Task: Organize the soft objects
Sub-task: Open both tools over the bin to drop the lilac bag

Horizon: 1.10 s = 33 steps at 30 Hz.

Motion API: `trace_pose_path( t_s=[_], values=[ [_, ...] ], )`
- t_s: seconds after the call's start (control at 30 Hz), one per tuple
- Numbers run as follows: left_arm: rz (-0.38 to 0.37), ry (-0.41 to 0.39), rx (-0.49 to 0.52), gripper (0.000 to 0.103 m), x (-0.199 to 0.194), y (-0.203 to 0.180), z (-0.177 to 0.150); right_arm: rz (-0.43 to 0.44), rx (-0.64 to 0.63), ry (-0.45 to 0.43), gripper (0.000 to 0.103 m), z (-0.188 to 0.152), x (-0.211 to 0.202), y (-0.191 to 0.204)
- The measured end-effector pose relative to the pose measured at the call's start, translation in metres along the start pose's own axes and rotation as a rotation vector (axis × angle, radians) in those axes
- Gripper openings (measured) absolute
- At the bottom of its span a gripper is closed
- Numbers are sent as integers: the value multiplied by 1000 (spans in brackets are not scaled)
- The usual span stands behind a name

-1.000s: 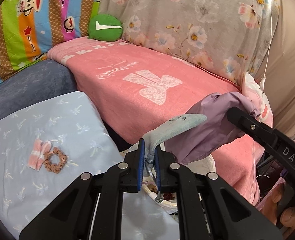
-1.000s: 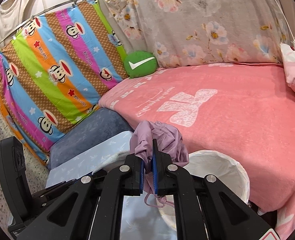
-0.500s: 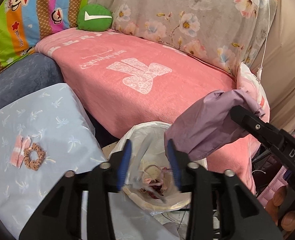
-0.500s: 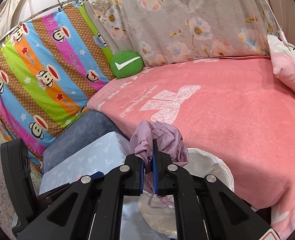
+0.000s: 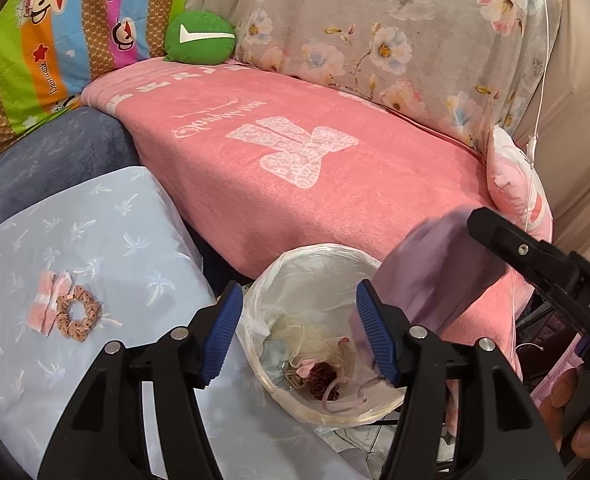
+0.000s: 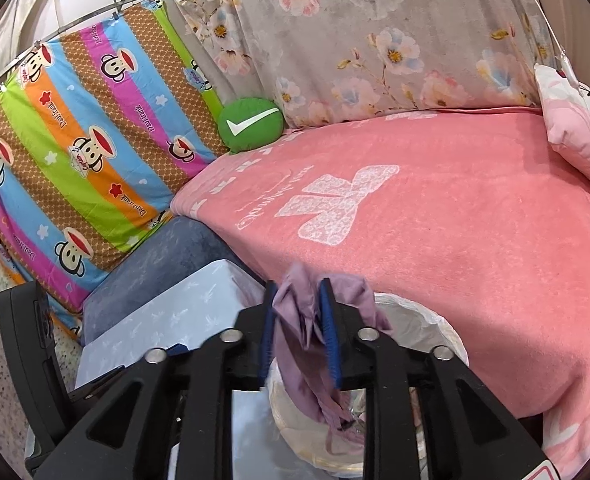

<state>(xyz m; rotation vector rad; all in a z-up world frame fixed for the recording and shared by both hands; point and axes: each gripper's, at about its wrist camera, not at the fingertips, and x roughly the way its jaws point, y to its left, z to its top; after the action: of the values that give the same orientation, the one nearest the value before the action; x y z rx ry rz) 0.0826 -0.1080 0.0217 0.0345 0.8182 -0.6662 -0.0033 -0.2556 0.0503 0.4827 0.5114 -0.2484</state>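
**Left wrist view sees into the basket; right wrist view sees the purple cloth up close**

Left wrist view looks down into the white lined basket (image 5: 319, 276). Small soft things lie at its bottom. The left hand-held gripper (image 5: 297, 336) is wide apart with nothing between its blue pads; its jaws have just been opening. Only this view shows a pink bow (image 5: 49, 300) and a brown scrunchie (image 5: 79, 313) touching each other on the light blue cloth (image 5: 107, 232). It also shows fingers (image 5: 563, 404) on the other tool.

Right wrist view shows the right hand-held gripper (image 6: 301, 334) partly apart, its jaws just opening. The purple cloth (image 6: 299, 312) hangs between the pads, over the basket (image 6: 435, 320). Whether the pads press it cannot be told. Only this view shows the curtain rail (image 6: 95, 14). Both views show the pink blanket (image 6: 455, 220) and the green cushion (image 6: 251, 125).
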Motion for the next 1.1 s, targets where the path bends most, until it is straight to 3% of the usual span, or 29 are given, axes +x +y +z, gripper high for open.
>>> trace_pose_path(
  t_s=[1.1],
  values=[
    [54, -26, -88, 60, -18, 44, -6, 62, -83, 68, 34, -18, 20, 51]
  ],
)
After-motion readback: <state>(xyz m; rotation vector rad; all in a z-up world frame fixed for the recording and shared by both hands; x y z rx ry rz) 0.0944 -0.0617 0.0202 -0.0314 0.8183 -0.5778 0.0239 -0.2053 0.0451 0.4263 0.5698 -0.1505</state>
